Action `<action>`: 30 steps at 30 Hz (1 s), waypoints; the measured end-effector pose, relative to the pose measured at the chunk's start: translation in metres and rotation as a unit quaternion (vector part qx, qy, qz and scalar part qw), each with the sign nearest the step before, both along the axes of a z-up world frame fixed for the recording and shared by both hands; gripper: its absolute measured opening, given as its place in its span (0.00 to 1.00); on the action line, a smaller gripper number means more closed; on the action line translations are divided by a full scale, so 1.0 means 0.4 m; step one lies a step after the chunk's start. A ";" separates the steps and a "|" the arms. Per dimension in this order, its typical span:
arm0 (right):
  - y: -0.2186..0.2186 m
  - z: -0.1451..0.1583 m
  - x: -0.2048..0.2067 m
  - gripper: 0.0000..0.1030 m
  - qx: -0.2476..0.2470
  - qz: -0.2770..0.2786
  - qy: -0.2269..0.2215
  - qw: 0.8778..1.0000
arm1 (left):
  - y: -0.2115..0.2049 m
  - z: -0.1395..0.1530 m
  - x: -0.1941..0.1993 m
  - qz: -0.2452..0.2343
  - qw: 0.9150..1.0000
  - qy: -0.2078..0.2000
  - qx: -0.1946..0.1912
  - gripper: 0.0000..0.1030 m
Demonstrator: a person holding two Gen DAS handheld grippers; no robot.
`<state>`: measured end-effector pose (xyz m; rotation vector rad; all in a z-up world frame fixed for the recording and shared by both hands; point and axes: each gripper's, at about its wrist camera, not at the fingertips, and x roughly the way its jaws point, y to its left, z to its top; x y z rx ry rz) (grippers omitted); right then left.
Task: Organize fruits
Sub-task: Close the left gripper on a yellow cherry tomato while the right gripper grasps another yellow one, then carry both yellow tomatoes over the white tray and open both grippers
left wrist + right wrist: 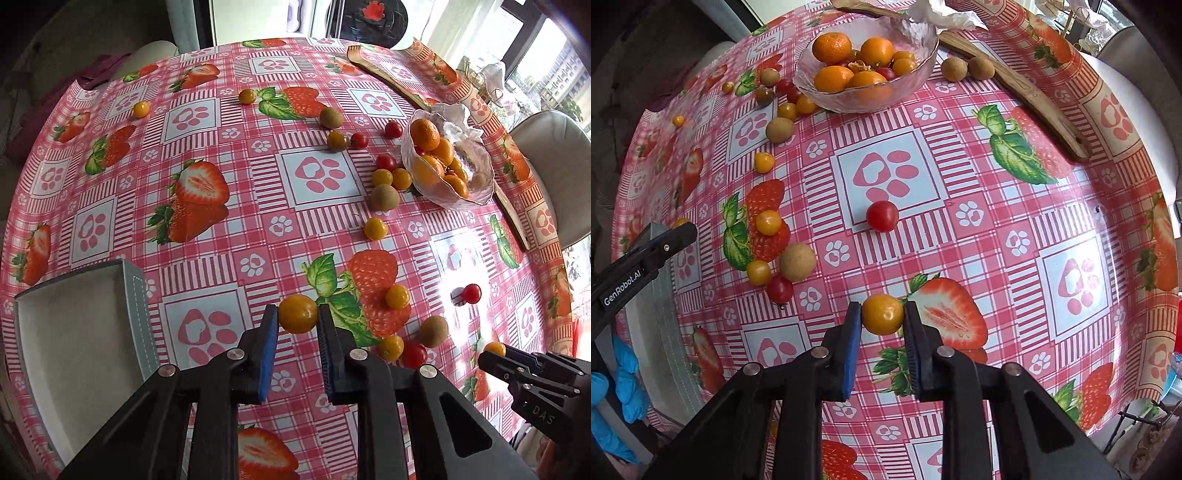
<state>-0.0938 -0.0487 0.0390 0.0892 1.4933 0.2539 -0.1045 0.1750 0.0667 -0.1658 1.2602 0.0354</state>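
Note:
My left gripper (297,314) is shut on a yellow cherry tomato (297,314), held above the table just right of a white tray (74,332). My right gripper (882,314) is shut on another yellow cherry tomato (882,314); it also shows in the left wrist view (495,350) at the lower right. Red and yellow cherry tomatoes and brown kiwis lie scattered on the strawberry tablecloth, including a red tomato (882,216) ahead of the right gripper. A glass bowl (923,70) at the far side holds oranges and small tomatoes.
A wooden board (1034,96) lies behind the bowl, with two kiwis (966,68) against it. Crumpled plastic (458,118) sits by the bowl. A chair (546,147) stands past the table's right edge. A blue-gloved hand (624,384) holds the left gripper.

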 end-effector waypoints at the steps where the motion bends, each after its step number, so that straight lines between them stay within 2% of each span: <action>1: 0.014 0.005 -0.009 0.24 0.003 0.003 -0.001 1.000 | 0.015 0.008 -0.017 0.006 1.000 -0.001 -0.001 0.22; 7: 0.107 0.042 -0.050 0.24 0.009 0.038 -0.009 0.999 | 0.127 0.032 -0.122 0.054 0.999 0.000 -0.001 0.22; 13: 0.258 0.077 -0.090 0.24 0.023 0.098 -0.007 0.995 | 0.239 0.029 -0.270 0.112 0.994 0.010 0.014 0.22; 22: 0.528 0.073 -0.194 0.24 0.043 0.196 0.010 0.980 | 0.400 -0.038 -0.458 0.186 0.980 0.049 0.046 0.22; 30: 0.685 0.022 -0.255 0.24 0.039 0.250 0.033 0.967 | 0.434 -0.105 -0.521 0.195 0.976 0.072 0.058 0.22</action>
